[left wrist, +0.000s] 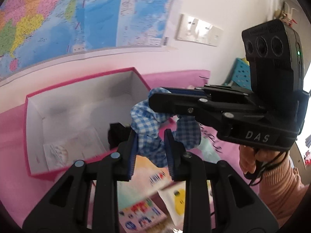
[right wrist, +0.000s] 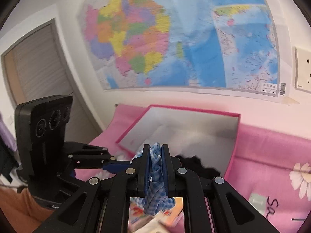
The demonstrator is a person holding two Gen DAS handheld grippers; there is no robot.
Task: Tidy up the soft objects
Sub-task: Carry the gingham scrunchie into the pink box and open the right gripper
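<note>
Both hand-held grippers are clamped on one blue checked cloth: the left hand-held gripper (left wrist: 150,145) and the right hand-held gripper (right wrist: 155,167) hold the cloth (left wrist: 147,128) up just beside the near edge of the open pink box (left wrist: 81,104) on the pink bedspread (right wrist: 272,155).
</note>
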